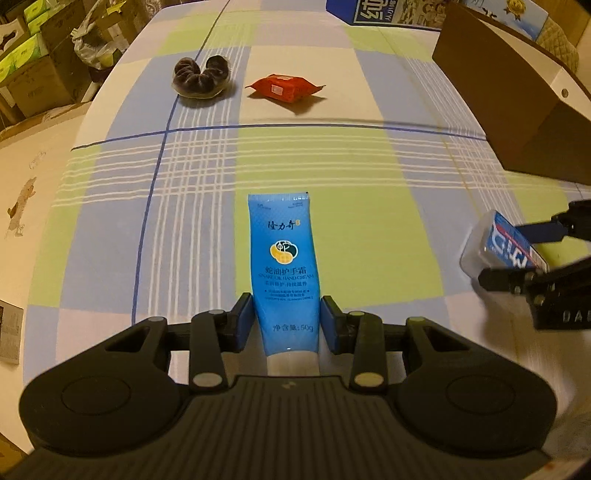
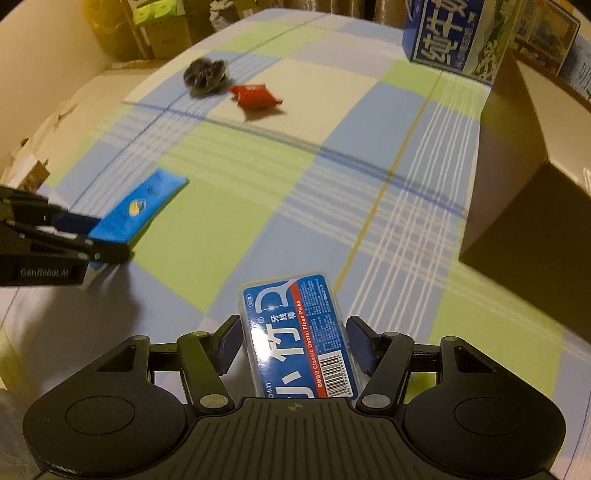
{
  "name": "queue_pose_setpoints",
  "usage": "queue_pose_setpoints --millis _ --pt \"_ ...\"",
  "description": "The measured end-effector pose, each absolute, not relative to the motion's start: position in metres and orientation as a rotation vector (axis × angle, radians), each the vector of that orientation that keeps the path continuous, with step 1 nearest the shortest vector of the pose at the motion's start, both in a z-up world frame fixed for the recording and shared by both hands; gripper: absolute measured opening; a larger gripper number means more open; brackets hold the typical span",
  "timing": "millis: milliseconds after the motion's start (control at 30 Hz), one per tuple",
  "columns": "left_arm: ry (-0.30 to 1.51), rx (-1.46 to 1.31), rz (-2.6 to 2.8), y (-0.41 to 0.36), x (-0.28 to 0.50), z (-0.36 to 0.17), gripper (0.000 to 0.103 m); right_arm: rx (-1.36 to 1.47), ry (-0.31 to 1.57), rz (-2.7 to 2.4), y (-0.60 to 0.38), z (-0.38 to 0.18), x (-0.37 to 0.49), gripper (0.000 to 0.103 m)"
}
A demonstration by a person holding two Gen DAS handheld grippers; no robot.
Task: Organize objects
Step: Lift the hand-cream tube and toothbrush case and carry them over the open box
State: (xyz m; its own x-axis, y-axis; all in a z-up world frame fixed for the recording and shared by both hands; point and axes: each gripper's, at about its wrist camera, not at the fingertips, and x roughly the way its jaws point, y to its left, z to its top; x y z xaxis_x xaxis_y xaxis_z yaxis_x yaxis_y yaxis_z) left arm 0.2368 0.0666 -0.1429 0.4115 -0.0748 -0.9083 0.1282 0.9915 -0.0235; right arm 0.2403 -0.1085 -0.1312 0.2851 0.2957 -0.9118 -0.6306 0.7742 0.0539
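— How do the two tools sit?

— The left gripper (image 1: 286, 319) points forward over the table, its blue pads closed against the lower sides of a blue hand cream tube (image 1: 282, 266), which runs straight ahead along the fingers with its crimped end far from the camera. The right gripper (image 2: 295, 345) holds a clear dental floss pick box (image 2: 301, 339) with a blue label; its pads (image 2: 231, 343) appear to press the box's two long sides. From the left wrist view that box (image 1: 502, 245) shows at the right edge, tilted, clamped between the dark fingers.

— And the surface around them?

— A checked tablecloth (image 1: 332, 166) in blue, green and cream squares covers the table. Farther off lie a dark scrunchie in clear wrap (image 1: 201, 77) and, just beside it, a red sachet (image 1: 286, 86). A brown open box (image 1: 517, 99) stands at the right, and a blue milk carton (image 2: 448, 35) beyond it. Stacked cardboard boxes (image 1: 33, 66) fill the room's left side.

— Anything unclear?

— Whether the tube rests on the cloth or is lifted cannot be told. The tube's cap end is hidden behind the gripper body. The right wrist view is blurred, so the scrunchie (image 2: 205, 75) and sachet (image 2: 256, 96) are smeared, and the brown box (image 2: 535, 177) is cut off by the frame, its inside unseen.
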Motion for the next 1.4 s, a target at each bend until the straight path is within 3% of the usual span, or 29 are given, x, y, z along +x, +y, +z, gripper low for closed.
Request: queue_pose_setpoints --millis 33,200,267,333,1400 --pt "1.145 0.052 -0.131 0.065 0.239 -0.143 0.043 -0.349 1.129 0.638 -0.108 -0.134 0.239 0.059" --pt "1.144 0.091 -0.129 0.051 0.243 -0.145 0.05 -0.356 1.096 0.639 -0.109 -0.14 0.234 0.059" --pt "1.138 0.088 -0.126 0.05 0.243 -0.145 0.048 -0.347 1.086 0.637 -0.111 -0.14 0.232 0.057" --pt "1.13 0.082 -0.121 0.051 0.243 -0.143 0.034 -0.322 1.088 0.633 -0.115 -0.139 0.231 0.056" --pt "1.06 0.066 -0.157 0.006 0.233 -0.1 0.034 -0.046 1.027 0.505 -0.225 -0.09 0.226 0.055"
